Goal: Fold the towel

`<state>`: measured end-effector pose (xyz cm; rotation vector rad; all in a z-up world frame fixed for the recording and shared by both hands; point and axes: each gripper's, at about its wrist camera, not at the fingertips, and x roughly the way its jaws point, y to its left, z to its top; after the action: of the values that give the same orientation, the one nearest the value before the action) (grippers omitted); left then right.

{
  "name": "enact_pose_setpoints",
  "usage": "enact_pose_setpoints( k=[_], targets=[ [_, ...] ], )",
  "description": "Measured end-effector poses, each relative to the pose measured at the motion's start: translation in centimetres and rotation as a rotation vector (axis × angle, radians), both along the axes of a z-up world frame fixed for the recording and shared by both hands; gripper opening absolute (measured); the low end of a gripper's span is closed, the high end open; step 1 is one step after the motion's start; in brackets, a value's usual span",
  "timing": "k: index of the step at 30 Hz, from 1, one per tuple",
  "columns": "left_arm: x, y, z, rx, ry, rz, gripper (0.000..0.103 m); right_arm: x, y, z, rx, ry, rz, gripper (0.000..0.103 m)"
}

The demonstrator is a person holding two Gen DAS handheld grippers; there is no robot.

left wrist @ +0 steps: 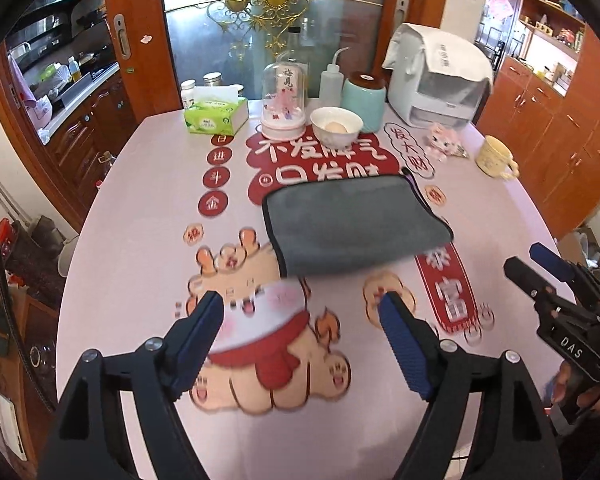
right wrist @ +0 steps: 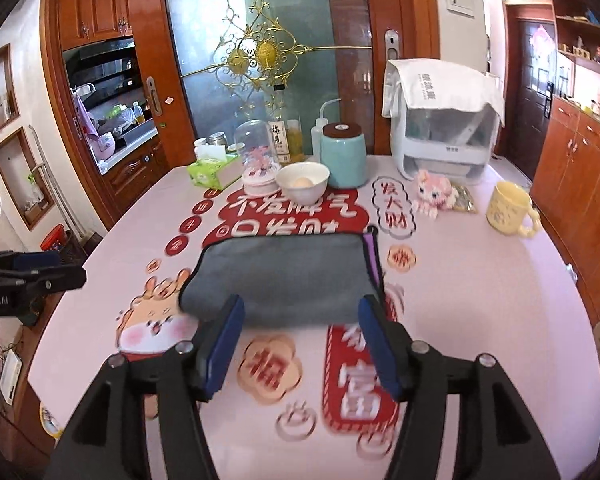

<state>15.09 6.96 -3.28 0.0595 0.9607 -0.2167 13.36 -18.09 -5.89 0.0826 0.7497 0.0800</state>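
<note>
Both of your grippers hung empty over the table, the folded towel lying ahead of them.

Your left gripper [left wrist: 300,308] had its blue-padded fingers [left wrist: 404,344] spread wide with nothing between them, held above the pink printed tablecloth [left wrist: 140,208] short of the towel's near edge. The grey towel [left wrist: 352,220] lay folded flat at mid-table, well apart from both grippers, its purple trim [right wrist: 370,256] along the right-hand edge. Behind it, left to right, stood a green tissue box [left wrist: 216,116], a white bowl [left wrist: 336,126], a teal canister [left wrist: 364,100] and a yellow mug [left wrist: 496,156]. Your right gripper [right wrist: 300,320] was likewise spread apart and empty, fingers just short of the towel.
</note>
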Motion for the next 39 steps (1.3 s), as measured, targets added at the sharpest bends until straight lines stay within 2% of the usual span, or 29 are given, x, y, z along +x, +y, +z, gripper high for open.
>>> enact_pose_setpoints(
  k=[2, 5, 10, 15, 18, 22, 29, 34, 39],
  targets=[
    [-2.1, 0.4, -0.2, -0.013, -0.012, 0.0, 0.08, -2.1, 0.9, -0.3, 0.004, 0.011, -0.017, 0.074],
    [-5.1, 1.2, -0.5, -0.041, -0.022, 0.008, 0.08, -4.9, 1.9, -0.8, 0.012, 0.036, -0.033, 0.074],
    [-9.0, 1.9, -1.2, -0.055, 0.007, 0.0, 0.08, -8.8, 3.5, -2.1, 0.004, 0.105, -0.044, 0.074],
    [-11.4, 2.4, -1.7, -0.07, 0.038, 0.02, 0.08, -11.6, 4.4, -2.8, 0.001, 0.168, -0.044, 0.074],
    [-12.4, 2.5, -1.9, -0.068, 0.05, 0.033, 0.08, -13.0, 4.5, -2.4, 0.016, 0.182, -0.032, 0.074],
    [-13.2, 1.9, -1.7, -0.064, 0.066, 0.033, 0.08, -14.3, 4.5, -1.5, -0.023, 0.206, -0.03, 0.076],
    [-14.0, 0.2, -0.5, -0.08, 0.084, 0.057, 0.081, -16.2, 3.5, 0.9, 0.0, 0.218, -0.002, 0.092],
    [-15.1, -1.7, 0.6, -0.05, 0.057, 0.071, 0.082, -17.1, 2.7, 2.6, 0.016, 0.215, 0.019, 0.097],
    [-16.7, -3.5, 1.2, -0.031, 0.018, 0.073, 0.09, -17.6, 2.0, 3.3, 0.048, 0.217, 0.022, 0.101]
  ],
)
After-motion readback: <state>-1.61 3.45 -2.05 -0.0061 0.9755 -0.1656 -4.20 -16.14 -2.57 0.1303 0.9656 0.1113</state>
